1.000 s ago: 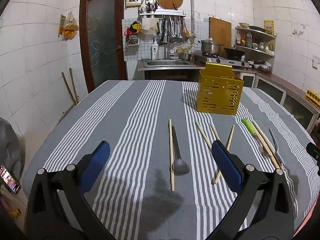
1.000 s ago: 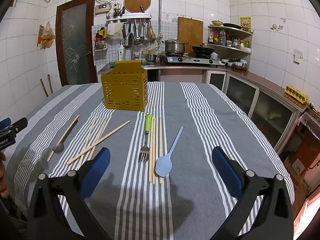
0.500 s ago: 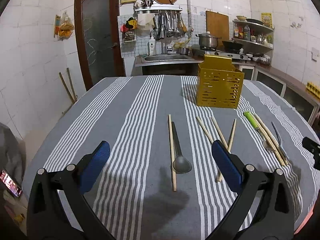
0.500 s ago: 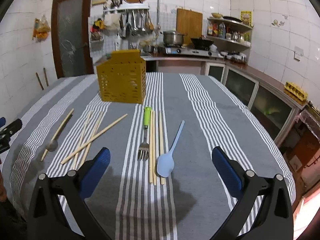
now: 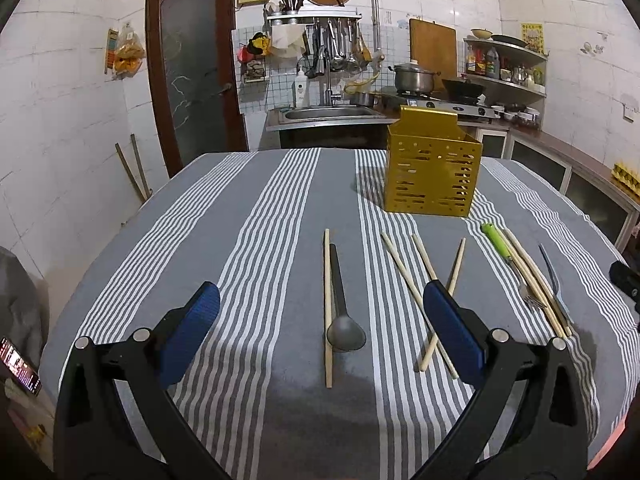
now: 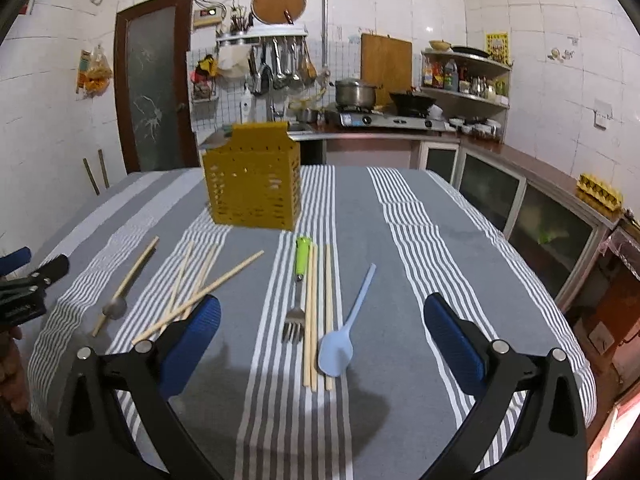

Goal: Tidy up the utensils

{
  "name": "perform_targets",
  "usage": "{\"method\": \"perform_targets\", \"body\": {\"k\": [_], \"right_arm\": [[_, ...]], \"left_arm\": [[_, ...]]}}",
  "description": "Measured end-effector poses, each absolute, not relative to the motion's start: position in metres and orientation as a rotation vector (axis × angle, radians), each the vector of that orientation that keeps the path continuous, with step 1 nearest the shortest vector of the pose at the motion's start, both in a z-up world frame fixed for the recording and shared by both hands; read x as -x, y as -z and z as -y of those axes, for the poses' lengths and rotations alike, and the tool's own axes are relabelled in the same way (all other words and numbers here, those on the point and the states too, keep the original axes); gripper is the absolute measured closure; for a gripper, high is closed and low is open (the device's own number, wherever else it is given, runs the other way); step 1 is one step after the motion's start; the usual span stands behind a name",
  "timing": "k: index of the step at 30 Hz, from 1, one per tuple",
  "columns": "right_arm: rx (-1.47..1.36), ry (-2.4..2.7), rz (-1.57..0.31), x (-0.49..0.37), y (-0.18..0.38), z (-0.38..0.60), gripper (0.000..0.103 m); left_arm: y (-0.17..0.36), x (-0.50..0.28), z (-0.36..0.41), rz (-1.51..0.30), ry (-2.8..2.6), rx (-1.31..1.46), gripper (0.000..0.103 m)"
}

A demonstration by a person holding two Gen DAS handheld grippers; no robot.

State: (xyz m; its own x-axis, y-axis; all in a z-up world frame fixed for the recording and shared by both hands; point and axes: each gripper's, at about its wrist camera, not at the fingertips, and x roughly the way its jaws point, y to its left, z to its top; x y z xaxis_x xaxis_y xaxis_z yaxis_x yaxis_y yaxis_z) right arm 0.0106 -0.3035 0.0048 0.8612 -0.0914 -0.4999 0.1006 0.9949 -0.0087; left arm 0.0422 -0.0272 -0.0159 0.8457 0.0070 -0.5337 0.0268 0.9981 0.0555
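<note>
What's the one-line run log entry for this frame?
left claw: open, above gray spoon | right claw: open, above blue spoon | yellow caddy: nothing visible inside

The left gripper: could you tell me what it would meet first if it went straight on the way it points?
Probably the grey spoon, lying with a single chopstick alongside it, between the open left gripper's fingers; depth is uncertain.

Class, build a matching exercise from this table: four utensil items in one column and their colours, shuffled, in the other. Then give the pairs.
Things:
1. holder
2. fork handle
3. spoon beside the fork
4. spoon beside the lone chopstick

Colours:
A. grey
B. light blue
C. yellow
D. green

Pairs: 1-C, 2-D, 3-B, 4-A
</note>
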Motion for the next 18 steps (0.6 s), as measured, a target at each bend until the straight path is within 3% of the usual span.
{"method": "perform_targets", "body": {"k": [18], "right_arm": [[-0.02,0.126,-0.553,-0.029,-0.001,0.302,0.004]], "left_arm": [[0.031,-0.069,0.019,-0.593,0.02,-0.063,0.005]]}}
